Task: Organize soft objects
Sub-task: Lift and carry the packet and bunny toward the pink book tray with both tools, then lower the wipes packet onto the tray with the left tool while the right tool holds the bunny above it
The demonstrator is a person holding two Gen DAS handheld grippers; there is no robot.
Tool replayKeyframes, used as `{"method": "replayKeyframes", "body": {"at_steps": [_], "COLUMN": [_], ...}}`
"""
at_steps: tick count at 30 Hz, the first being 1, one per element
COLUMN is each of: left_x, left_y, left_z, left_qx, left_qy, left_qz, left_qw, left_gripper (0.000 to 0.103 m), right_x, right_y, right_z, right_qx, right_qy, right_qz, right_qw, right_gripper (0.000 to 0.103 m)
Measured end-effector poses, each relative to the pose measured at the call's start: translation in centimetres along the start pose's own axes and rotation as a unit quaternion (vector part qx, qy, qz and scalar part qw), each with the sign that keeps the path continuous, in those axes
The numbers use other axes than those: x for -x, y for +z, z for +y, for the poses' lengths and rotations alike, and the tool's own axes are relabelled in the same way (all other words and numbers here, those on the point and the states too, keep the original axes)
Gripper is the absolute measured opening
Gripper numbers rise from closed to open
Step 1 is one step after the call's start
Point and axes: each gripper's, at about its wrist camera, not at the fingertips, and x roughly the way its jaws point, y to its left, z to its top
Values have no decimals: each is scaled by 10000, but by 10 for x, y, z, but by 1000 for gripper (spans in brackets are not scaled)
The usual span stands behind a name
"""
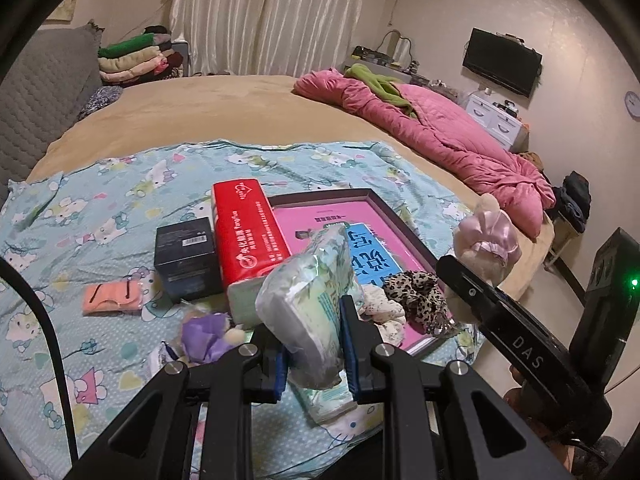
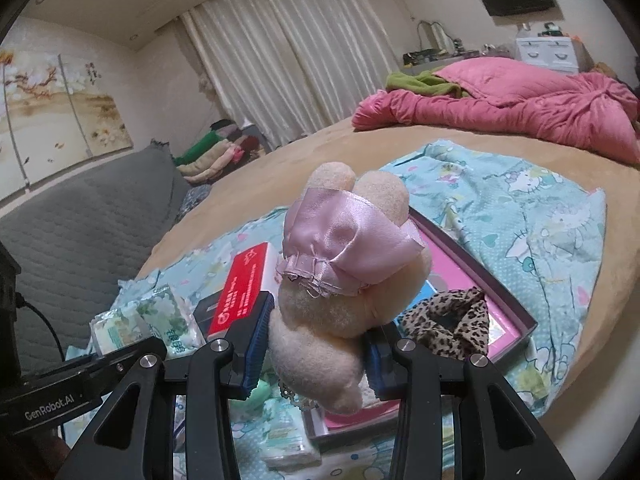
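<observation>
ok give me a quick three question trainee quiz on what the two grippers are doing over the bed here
1. What is the left gripper shut on?
2. True or false: the plush toy in the right gripper wears a pink satin dress.
3. Where does the leopard-print scrunchie lie: A in the tray, B on the black box, C on the pink quilt?

Key: 1. a tissue pack. 2. true. 3. A.

The plush toy hides most of the pink tray.
</observation>
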Motion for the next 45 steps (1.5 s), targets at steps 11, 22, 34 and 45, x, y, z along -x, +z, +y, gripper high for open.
{"method": "replayKeyframes", "body": {"at_steps": [11,22,34,45], "left_x": [-27,-54,-88,-115], "left_y": [7,8,4,-7], "left_z": [-16,-37,-49,-52], "left_qx": [32,-1,123,202], "left_qy": [-205,-415,-646,-675], "left_qz": [180,380,711,973], "left_qw": [9996,9984,9953,9928], "left_gripper": [23,23,23,23], "right_x": [2,5,-2,-10], "right_y": [5,7,5,3], "right_z": [-16,-32,-47,-60], "right_qx": [-121,-263,-262,-314], "right_qy": [-117,-306,-558,-723], "right_qz": [-101,-198,-68,61], "right_qw": [9998,9990,9981,9969], "right_gripper": [42,42,42,42]}}
